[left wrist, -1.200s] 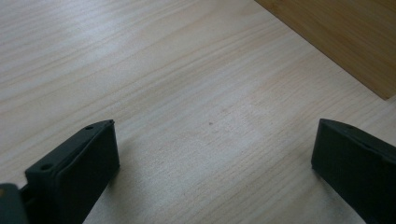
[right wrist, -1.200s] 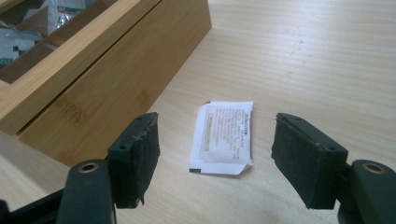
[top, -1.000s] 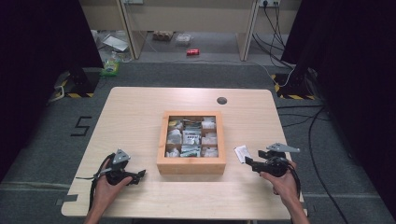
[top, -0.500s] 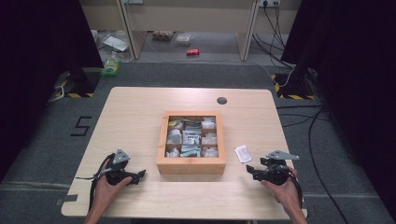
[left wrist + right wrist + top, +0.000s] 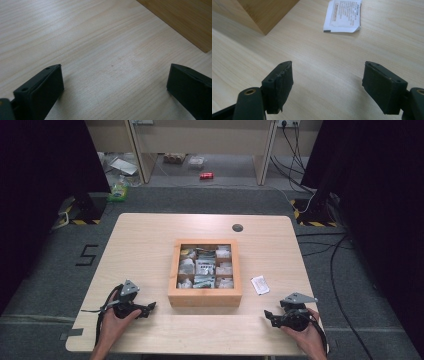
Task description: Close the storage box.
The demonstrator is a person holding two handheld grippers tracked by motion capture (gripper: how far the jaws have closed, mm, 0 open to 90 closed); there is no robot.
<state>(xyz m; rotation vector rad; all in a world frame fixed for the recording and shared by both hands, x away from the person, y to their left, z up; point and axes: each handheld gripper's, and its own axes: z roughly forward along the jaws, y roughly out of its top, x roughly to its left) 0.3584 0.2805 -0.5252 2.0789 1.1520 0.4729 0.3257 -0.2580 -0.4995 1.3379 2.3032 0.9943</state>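
A wooden box (image 5: 205, 297) with compartments full of small sachets stands in the middle of the table. One white printed sachet (image 5: 259, 284) lies flat on the table just right of the box; in the right gripper view the sachet (image 5: 343, 16) is ahead of the jaws, beside the box corner (image 5: 264, 12). My right gripper (image 5: 269, 315) is near the front right edge, pointing left. The right gripper (image 5: 328, 75) is open, its jaws have just been opening, and nothing is between them. My left gripper (image 5: 150, 307) rests at the front left, pointing at the box. The left gripper (image 5: 115, 75) is open over bare wood.
A round cable hole (image 5: 237, 227) sits at the table's far side. On the floor behind the table lie a red can (image 5: 206, 175) and bits of packaging. Cables run over the floor at the right. The box side (image 5: 180, 22) is close ahead of the left jaws.
My right gripper has drawn back from the white sachet toward the table's front edge. The sachet stays where it lay. The left gripper has not moved.
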